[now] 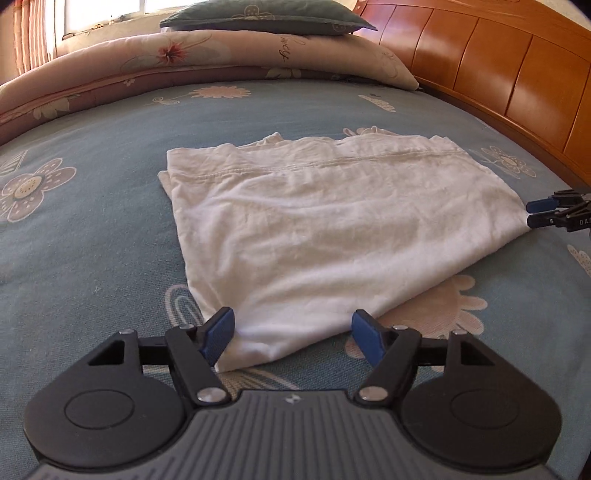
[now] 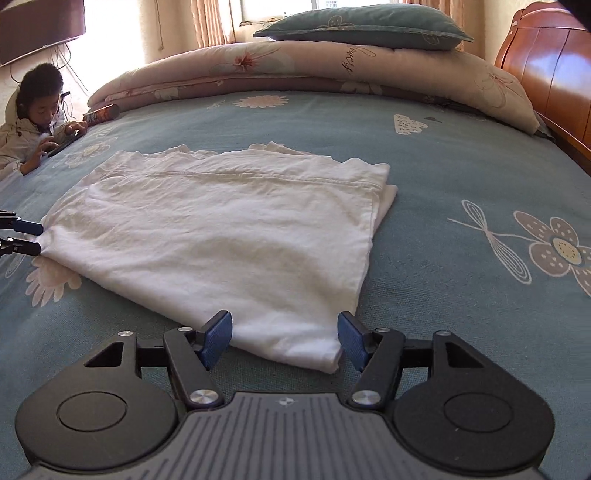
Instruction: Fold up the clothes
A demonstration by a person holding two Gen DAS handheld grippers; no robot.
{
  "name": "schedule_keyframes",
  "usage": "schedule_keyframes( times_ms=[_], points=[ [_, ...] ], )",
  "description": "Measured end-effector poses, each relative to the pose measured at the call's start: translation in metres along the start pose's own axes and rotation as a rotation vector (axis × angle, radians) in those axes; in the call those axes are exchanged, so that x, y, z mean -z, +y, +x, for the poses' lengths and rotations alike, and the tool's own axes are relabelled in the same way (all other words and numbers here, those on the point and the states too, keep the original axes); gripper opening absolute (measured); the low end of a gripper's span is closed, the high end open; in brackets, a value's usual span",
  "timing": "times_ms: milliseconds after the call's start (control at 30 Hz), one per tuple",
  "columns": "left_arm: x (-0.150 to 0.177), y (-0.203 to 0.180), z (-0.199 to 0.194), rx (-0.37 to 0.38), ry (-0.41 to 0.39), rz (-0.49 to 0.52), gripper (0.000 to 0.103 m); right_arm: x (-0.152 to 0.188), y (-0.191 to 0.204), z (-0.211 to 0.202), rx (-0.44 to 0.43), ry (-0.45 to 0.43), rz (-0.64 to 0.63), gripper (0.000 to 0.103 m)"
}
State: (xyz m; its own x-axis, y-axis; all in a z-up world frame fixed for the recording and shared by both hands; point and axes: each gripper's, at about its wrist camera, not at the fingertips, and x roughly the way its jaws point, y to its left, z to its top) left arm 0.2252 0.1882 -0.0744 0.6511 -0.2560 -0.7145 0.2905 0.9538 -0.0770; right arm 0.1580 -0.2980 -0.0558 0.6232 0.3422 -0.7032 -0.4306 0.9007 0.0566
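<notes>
I am holding both claws, left claw (image 1: 292, 334) and right claw (image 2: 285, 334), released around the near corners of the soft, light, floppy shirt (image 1: 332, 221).

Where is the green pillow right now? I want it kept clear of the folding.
The green pillow lies at the far end of the bed, on top of the folded floral quilt, well beyond the white garment; the wooden headboard is to its right.

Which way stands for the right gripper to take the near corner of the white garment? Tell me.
Probably yes: the right gripper is open astride the white garment corner on the bedsheet, nothing lying between.
</notes>
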Motion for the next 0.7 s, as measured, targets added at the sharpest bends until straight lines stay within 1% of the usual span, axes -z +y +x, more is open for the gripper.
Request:
schedule_keyframes(
  times_ms=[33,100,133,200,267,300,400,433,500,533,633,700],
  points=[
    [-0.001,-0.002,-0.007,-0.017,-0.001,0.006,0.072,0.002,-0.002,-0.006,0.023,-0.001,-0.006,0.071],
    [-0.007,-0.012,-0.016,-0.057,-0.025,0.051,0.072,0.001,0.002,-0.015,0.045,-0.021,-0.030,0.071],
    [-0.010,-0.022,-0.019,-0.083,-0.044,0.107,0.073,-0.001,0.007,-0.018,0.050,-0.036,-0.049,0.071],
    [-0.012,-0.048,-0.019,-0.161,-0.074,0.264,0.074,-0.009,0.023,-0.021,0.058,-0.069,-0.097,0.073],
    [-0.008,-0.075,-0.013,-0.235,-0.085,0.438,0.074,-0.020,0.043,-0.015,0.065,-0.093,-0.163,0.076],
    [-0.005,-0.090,-0.008,-0.272,-0.080,0.550,0.074,-0.025,0.055,-0.010,0.067,-0.099,-0.202,0.076],
    [0.012,-0.119,0.009,-0.344,-0.050,0.833,0.074,-0.035,0.083,0.006,0.080,-0.099,-0.314,0.076],
    [0.017,-0.124,0.013,-0.364,-0.043,0.902,0.074,-0.037,0.089,0.012,0.095,-0.098,-0.349,0.076],
    [0.025,-0.130,0.019,-0.398,-0.029,1.020,0.074,-0.037,0.104,0.023,0.134,-0.086,-0.443,0.079],
    [0.027,-0.130,0.022,-0.412,-0.024,1.057,0.074,-0.036,0.110,0.029,0.156,-0.079,-0.486,0.080],
    [0.027,-0.123,0.025,-0.442,0.012,1.107,0.074,-0.030,0.122,0.038,0.205,-0.060,-0.599,0.080],
    [0.029,-0.118,0.027,-0.468,0.032,1.148,0.074,-0.027,0.125,0.040,0.213,-0.054,-0.635,0.080]
  ],
)
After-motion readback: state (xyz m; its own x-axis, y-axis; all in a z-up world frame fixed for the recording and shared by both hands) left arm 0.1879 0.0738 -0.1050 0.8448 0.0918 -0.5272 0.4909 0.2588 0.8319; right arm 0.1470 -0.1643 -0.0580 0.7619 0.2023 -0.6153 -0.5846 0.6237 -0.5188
